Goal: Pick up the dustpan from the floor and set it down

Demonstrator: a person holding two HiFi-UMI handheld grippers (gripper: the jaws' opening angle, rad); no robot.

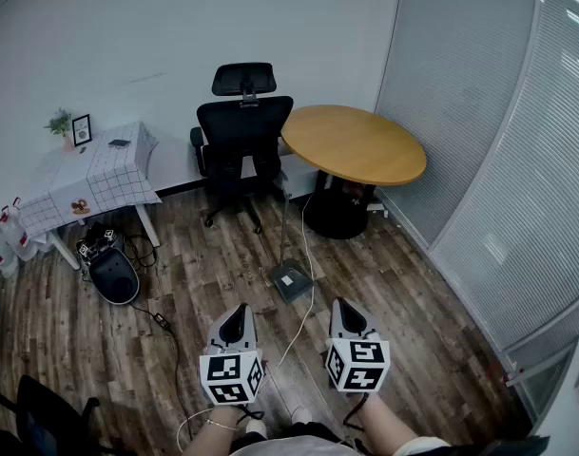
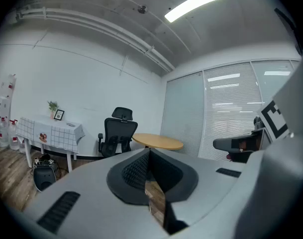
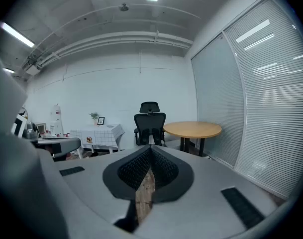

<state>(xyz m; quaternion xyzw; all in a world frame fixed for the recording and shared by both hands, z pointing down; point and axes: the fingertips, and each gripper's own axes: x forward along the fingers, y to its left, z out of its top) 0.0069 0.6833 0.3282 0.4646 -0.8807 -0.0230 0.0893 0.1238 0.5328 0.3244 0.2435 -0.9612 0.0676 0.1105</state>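
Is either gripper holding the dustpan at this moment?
No, the dustpan sits on the floor ahead of the left gripper and right gripper, both shut and empty.

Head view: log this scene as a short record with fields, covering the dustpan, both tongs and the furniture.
dustpan: on the wood floor, long handle upright, untouched
left tongs: shut, empty, short of the dustpan
right tongs: shut, empty, short of the dustpan
office chair: beyond the dustpan, by the wall
round table: right of the chair
checked-cloth table: at left by the wall
task status: dustpan not yet picked up
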